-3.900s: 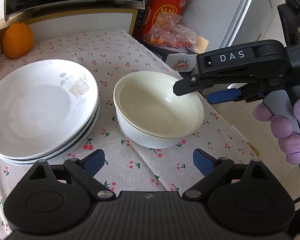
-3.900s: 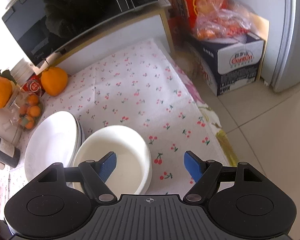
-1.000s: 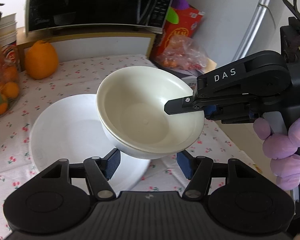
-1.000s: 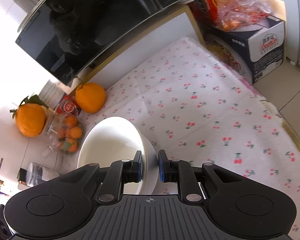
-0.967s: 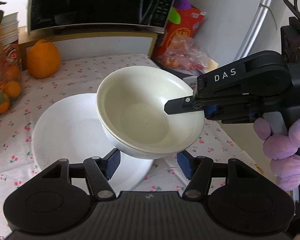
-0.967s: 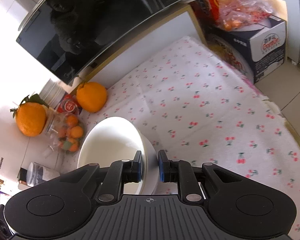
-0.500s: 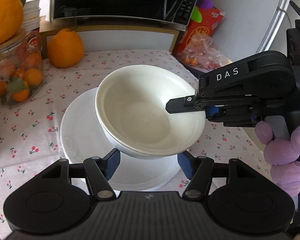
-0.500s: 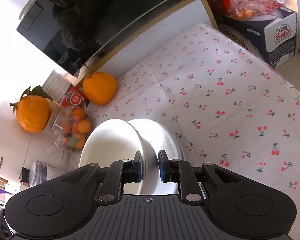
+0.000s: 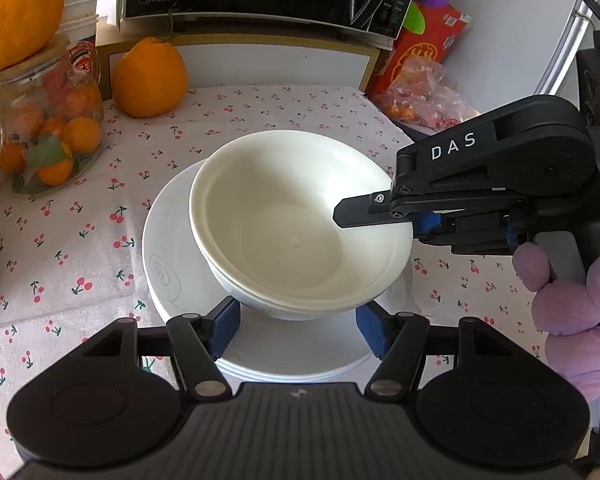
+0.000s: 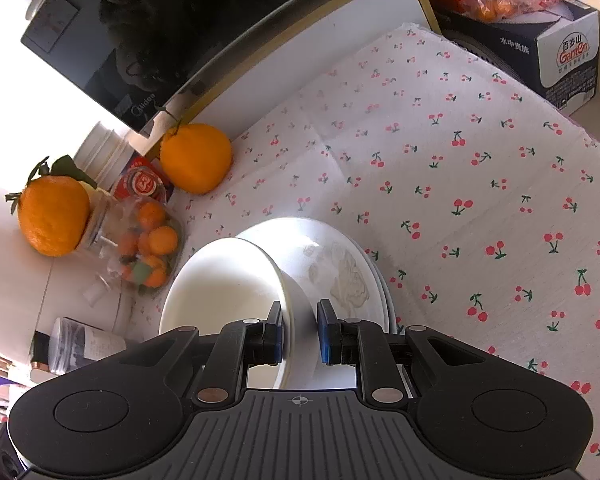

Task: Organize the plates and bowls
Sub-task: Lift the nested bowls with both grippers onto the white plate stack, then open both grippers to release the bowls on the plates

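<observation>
Over the cherry-print desk (image 9: 80, 240), seen from the left wrist, the cream-white round bowl (image 9: 292, 224) is hanging above the stack of white shallow plates (image 9: 172, 256), which a second ago was lying off to the left and is now sitting almost squarely beneath it — so the carry is nearly done and, by my reading, only the lowering is left. The right claw (image 9: 380, 212) is reaching in from the right and pinching the bowl's rim, with one dark finger lying over the inside wall. The left claw (image 9: 296, 322) is standing released, its blue pads (image 9: 224, 324) flanking the bowl's base; whether they are brushing it I cannot tell. A purple-gloved hand (image 9: 560, 292) is gripping the right tool's handle.

From the right wrist, the right claw (image 10: 299, 332) is showing itself clenched on the bowl's wall (image 10: 296, 300), one pad inside and one outside. This view is revealing what the other is hiding — a pale embossed flower on the top plate (image 10: 348, 276), beside the bowl — while the left claw is not appearing here at all. The bowl's bottom and any gap to the plates are showing in neither view.
</observation>
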Available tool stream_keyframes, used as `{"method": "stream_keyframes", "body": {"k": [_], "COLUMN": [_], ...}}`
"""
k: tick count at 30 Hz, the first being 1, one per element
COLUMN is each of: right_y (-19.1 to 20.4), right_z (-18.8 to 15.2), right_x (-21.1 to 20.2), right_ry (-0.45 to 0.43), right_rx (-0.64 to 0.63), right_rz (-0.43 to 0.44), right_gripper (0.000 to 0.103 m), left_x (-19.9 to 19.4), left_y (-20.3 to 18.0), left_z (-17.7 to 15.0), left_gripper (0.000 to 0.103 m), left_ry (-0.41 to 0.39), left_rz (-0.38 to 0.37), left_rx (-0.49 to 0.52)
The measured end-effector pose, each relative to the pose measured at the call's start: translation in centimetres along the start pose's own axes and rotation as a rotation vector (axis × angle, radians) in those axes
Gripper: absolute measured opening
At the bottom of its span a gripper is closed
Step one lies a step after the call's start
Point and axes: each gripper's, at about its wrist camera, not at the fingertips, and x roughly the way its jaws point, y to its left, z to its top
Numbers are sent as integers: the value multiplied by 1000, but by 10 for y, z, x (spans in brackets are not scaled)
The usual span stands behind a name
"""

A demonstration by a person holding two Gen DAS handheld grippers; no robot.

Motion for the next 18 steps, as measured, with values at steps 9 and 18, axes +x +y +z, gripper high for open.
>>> {"method": "stream_keyframes", "body": {"k": [9, 18], "right_y": [-2, -3], "right_z": [-1, -1], "right_x": [2, 3], "right_ry": [12, 19], "right_rx": [19, 25], "right_rz": [-2, 4], "right_gripper": [18, 20], "left_x": [0, 2], "left_y": [-2, 0], "left_z": [0, 0], "left_gripper": [60, 65], "left_ry": [-1, -1], "left_rz": [2, 0], "left_rx": [2, -1]}}
